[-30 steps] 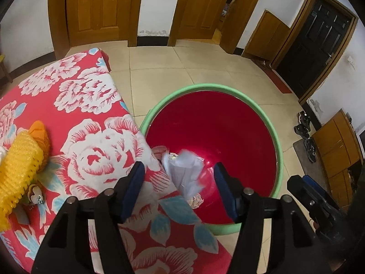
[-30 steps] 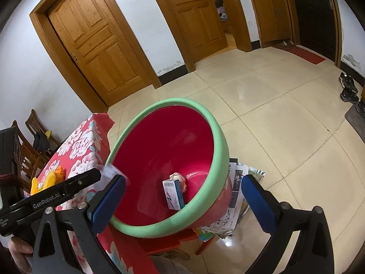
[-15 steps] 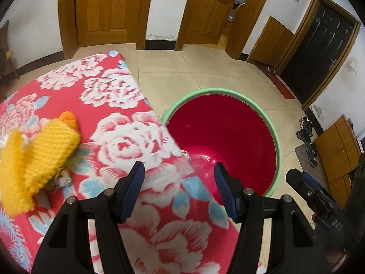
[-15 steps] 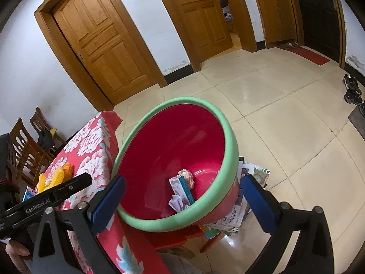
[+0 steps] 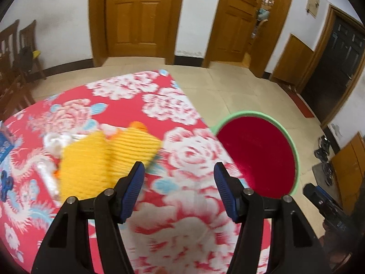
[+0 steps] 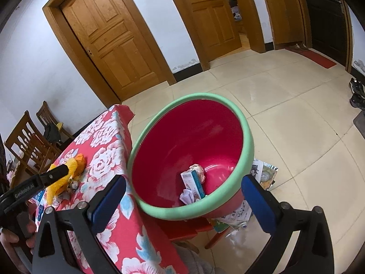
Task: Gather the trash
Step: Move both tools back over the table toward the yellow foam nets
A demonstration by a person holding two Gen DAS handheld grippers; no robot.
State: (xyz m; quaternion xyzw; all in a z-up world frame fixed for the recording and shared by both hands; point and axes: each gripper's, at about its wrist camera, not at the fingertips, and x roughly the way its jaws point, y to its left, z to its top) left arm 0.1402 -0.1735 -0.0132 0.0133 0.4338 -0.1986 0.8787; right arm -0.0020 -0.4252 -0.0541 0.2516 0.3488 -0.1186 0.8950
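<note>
While the red floral tablecloth (image 5: 178,105) fills most of what my left claw sees, the basin (image 6: 247,146) with its green rim sits off the table's right edge, low on a red stool, and that split decides my coming move: trash to the left on the cloth, bin to the right. My right claw (image 6: 182,194) hangs spread wide and empty just short of the basin's near rim, so it is the nearer one to the bin but well apart from anything left to pick up. Inside the basin I can make out a small carton (image 6: 192,181), a crumpled wad (image 6: 198,170) and a folded scrap of paper (image 6: 187,196) lying at the bottom.

My left claw (image 5: 178,187) is also spread, pinching nothing, and it hovers over the cloth with the yellow knitted thing (image 5: 107,157) just ahead and to the left of its left finger. That piece lies with its long axis running from near-left to far-right, its orange end pointing away from me. Beyond it, further left, sit small white bits (image 5: 54,142); the picture is smeared there, so I would guess crumpled paper or wrappers, though I cannot be sure. A blue packet (image 5: 5,143) lies at the far left edge. From this, I judge the left claw has the next pick, reaching left and forward.
</note>
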